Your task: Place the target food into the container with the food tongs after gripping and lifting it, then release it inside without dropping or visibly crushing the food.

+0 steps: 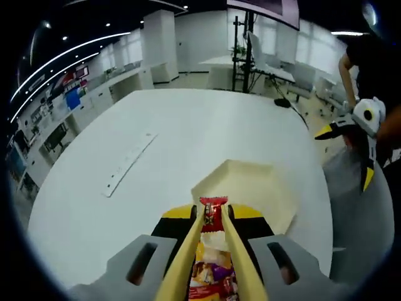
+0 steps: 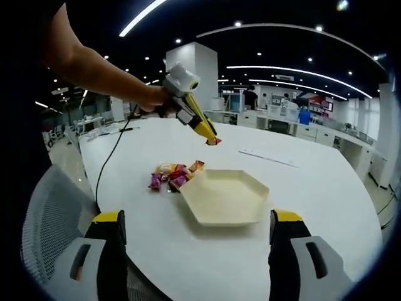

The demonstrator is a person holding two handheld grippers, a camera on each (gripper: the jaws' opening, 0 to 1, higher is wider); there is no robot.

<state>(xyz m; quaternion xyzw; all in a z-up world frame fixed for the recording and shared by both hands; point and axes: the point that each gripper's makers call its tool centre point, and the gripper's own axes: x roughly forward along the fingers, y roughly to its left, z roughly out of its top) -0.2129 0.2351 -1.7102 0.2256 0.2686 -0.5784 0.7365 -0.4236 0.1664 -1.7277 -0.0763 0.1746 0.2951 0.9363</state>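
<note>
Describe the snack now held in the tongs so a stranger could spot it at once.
Start at the white table and find the cream hexagonal tray. Above it, yellow tongs in the left hand-held gripper pinch one red-wrapped snack. Unlike the pile of wrapped snacks beside the tray, it hangs in the air.

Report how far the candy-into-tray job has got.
Done: the left gripper holds yellow food tongs that have gripped a red-wrapped candy and lifted it off the table. In hand: the candy hangs in the air near the hexagonal tray. Left: lower it in and release; the tray looks empty, and more wrapped candies lie beside it. The right gripper is open and idle.
</note>
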